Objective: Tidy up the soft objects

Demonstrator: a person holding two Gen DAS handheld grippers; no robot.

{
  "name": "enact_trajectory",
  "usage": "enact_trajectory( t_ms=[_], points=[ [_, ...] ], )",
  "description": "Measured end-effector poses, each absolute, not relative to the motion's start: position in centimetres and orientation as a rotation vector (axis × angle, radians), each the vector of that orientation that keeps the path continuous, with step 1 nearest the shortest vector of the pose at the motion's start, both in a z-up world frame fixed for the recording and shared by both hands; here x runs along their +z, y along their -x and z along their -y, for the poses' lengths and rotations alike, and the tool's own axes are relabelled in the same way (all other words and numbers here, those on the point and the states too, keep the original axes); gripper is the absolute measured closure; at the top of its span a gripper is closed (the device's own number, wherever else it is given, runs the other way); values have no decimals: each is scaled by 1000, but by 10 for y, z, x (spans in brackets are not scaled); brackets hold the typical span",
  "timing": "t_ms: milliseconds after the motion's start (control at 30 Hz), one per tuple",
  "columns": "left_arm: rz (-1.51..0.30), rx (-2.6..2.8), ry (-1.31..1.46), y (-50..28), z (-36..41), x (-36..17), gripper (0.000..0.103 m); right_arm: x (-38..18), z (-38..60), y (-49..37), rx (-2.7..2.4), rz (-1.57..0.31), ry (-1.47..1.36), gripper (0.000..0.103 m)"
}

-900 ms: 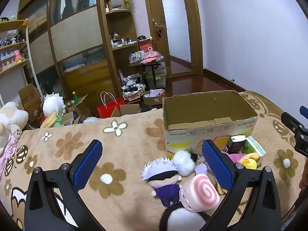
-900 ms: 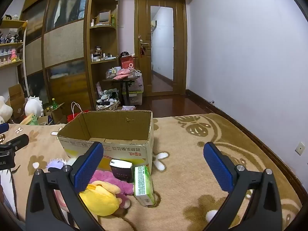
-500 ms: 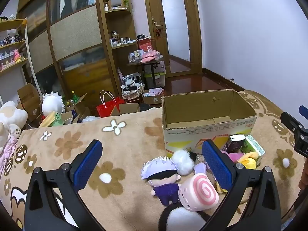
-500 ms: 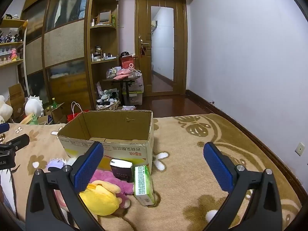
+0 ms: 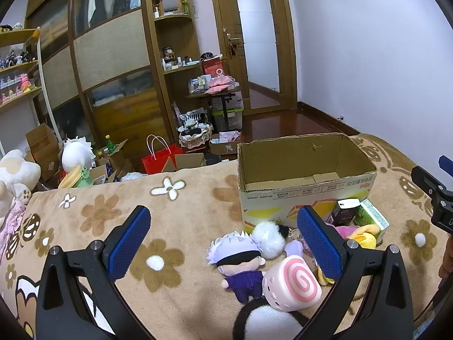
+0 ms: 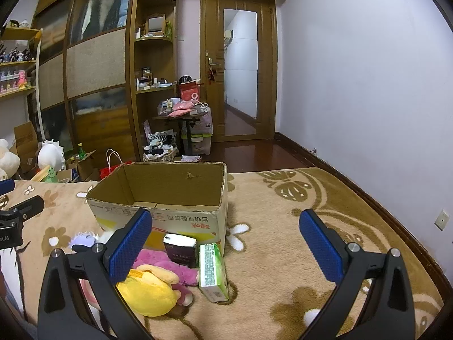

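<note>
Two open grippers over a blanket full of soft toys

Left wrist view: the left gripper (image 5: 226,239) has its jaws wide apart, holding nothing. A white-haired doll (image 5: 240,260) and a pink swirl plush (image 5: 291,284) lie just in front of the cardboard box (image 5: 307,181).
Right wrist view: the right gripper (image 6: 226,248) is spread wide too, holding nothing. A yellow plush (image 6: 150,290) lies touching a pink plush (image 6: 164,259), near the box.
</note>
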State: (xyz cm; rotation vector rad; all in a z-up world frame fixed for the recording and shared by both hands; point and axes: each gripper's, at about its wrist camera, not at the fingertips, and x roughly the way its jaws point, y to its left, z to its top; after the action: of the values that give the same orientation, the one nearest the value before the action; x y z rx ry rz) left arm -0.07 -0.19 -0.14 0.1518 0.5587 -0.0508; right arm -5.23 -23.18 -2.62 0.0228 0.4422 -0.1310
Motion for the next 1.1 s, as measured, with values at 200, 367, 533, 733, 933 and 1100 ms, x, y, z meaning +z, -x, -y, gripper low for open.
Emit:
enact_trajectory(
  t_ms=[200, 367, 533, 733, 933, 1100],
  points=[
    [-557, -47, -152, 1, 1, 0, 1, -27, 232, 52, -130, -442, -25, 0],
    [-558, -48, -153, 1, 2, 0, 1, -27, 231, 52, -128, -443, -23, 0],
    [-557, -48, -151, 1, 1, 0, 1, -27, 231, 52, -127, -442, -23, 0],
    [-556, -49, -152, 1, 1, 0, 1, -26, 230, 53, -126, -442, -23, 0],
    [-555, -50, -152, 1, 0, 0, 1, -28, 232, 54, -121, -441, -22, 0],
    [-556, -49, -151, 1, 1, 0, 1, -28, 233, 54, -123, -439, -22, 0]
  ],
)
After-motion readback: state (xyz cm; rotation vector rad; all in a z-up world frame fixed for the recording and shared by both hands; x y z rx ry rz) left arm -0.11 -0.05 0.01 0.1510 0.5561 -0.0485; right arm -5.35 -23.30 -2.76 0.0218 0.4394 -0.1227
